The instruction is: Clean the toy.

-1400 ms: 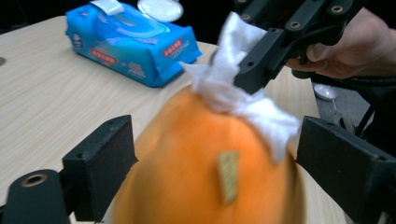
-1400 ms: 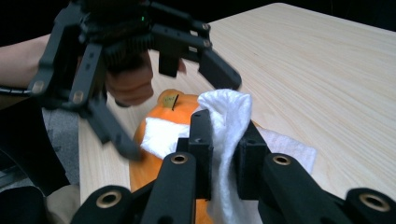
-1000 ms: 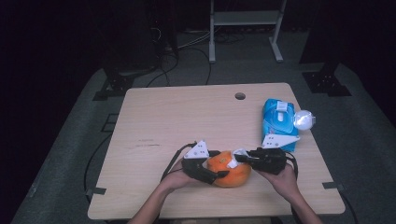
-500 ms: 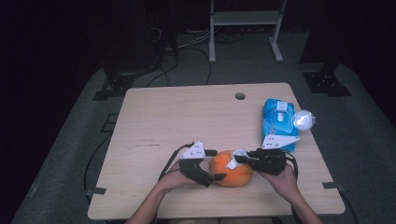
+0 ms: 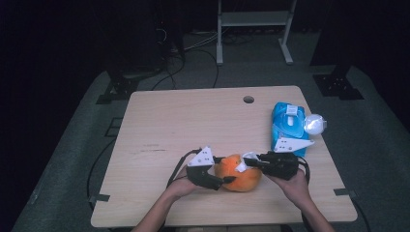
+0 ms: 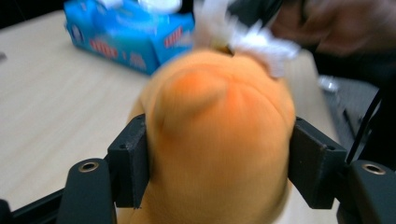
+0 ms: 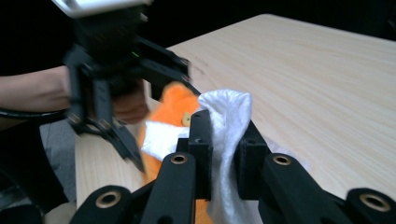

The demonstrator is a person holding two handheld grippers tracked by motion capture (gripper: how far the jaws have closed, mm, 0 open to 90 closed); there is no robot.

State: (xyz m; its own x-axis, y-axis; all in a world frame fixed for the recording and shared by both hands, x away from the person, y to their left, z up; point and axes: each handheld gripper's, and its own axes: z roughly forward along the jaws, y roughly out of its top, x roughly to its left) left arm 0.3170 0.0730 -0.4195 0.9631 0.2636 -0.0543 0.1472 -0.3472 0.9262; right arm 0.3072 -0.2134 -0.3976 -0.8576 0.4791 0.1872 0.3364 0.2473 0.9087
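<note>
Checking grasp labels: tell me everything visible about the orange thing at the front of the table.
The orange thing is a rounded, soft-looking lump, maybe plush, resting on the wooden table near its front edge. The left hand-held gripper clamps its sides between both pads. A white wipe, pinched by the right hand-held gripper, lies against its top. The blue packet stands apart.

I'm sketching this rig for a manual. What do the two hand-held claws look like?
Both are black. The left claw and right claw each carry a white three-cornered plate on top, marked with small dark dots, and trail a black cable. Close up, the jaws end in blocky black pads, with brass-coloured rivets in the linkage. No sleeves show; the forearms are bare.
</note>
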